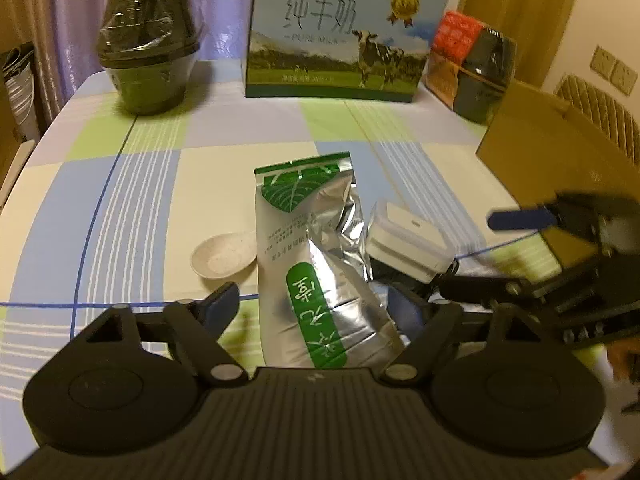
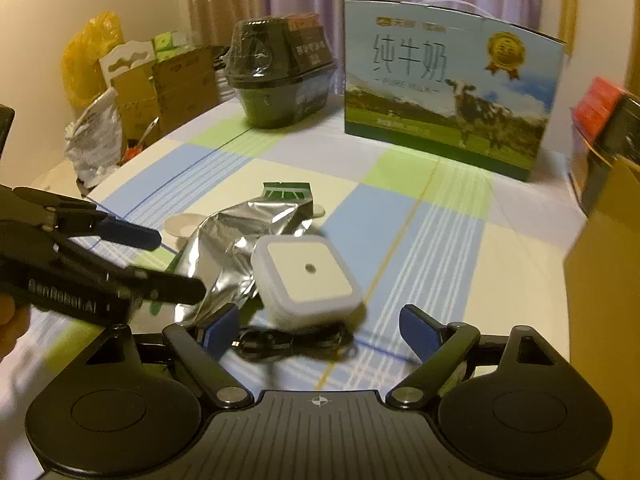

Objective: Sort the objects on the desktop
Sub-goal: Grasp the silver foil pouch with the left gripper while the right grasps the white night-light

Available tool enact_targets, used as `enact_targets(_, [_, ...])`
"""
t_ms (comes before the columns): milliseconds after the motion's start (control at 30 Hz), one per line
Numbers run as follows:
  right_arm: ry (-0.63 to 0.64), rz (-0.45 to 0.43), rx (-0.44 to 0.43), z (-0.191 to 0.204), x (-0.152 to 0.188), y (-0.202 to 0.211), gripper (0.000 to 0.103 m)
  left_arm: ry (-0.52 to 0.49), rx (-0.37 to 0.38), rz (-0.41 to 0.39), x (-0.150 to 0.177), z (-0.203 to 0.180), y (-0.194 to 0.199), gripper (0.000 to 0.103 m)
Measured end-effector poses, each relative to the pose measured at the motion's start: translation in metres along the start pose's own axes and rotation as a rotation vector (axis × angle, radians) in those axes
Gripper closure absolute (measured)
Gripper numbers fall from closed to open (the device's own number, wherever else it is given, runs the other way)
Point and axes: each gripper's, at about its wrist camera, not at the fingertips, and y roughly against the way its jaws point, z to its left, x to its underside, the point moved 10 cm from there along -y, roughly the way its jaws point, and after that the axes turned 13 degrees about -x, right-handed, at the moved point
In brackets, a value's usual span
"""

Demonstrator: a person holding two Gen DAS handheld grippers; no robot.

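A silver and green foil pouch (image 1: 320, 264) lies on the checked tablecloth, its lower end between the fingers of my left gripper (image 1: 314, 312), which is open around it. A white square plug-in light (image 2: 308, 276) rests against the pouch (image 2: 240, 232) on a black cable (image 2: 288, 344). Open, my right gripper (image 2: 320, 328) sits just short of the light, a finger on either side. A white spoon (image 1: 224, 256) lies left of the pouch. Each gripper shows in the other's view: the right gripper (image 1: 472, 254) beside the light (image 1: 408, 240), the left gripper (image 2: 160, 260) over the pouch.
A blue milk carton box (image 1: 340, 40) stands at the back. A wrapped black bowl (image 1: 148, 52) sits back left, and a red and black package (image 1: 472, 64) back right. A brown cardboard box (image 1: 560, 152) stands on the right. Bags and boxes (image 2: 132, 92) crowd beyond the table's left edge.
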Motion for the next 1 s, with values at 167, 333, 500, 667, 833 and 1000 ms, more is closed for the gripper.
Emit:
enact_targets(167, [0.011,0.027,-0.01,-0.011,-0.006,-0.021,0.02,0.008,0.017,0.008,-0.002,0.002,-0.006,0.034])
enact_targets(333, [-0.005,0.036,-0.059,-0.013,-0.009,-0.035,0.023,0.006,0.03,0.009,-0.002,0.001,-0.008,0.034])
enact_targets(500, [-0.026,0.032,-0.071,-0.014,-0.009,-0.04,0.035,0.031,0.051,0.022,0.0,0.004,-0.013,0.03])
enact_targets(667, [-0.058,0.017,-0.005,-0.019,-0.004,-0.03,0.036,0.026,0.049,0.043,0.002,0.0,-0.017,0.027])
enact_targets(833, [-0.112,-0.02,0.046,-0.026,0.001,-0.009,0.036,-0.004,0.031,0.061,0.008,-0.008,-0.021,0.028])
enact_targets(1000, [-0.117,-0.047,0.095,-0.022,0.004,0.02,0.036,0.009,0.009,0.078,0.01,-0.005,-0.015,0.044])
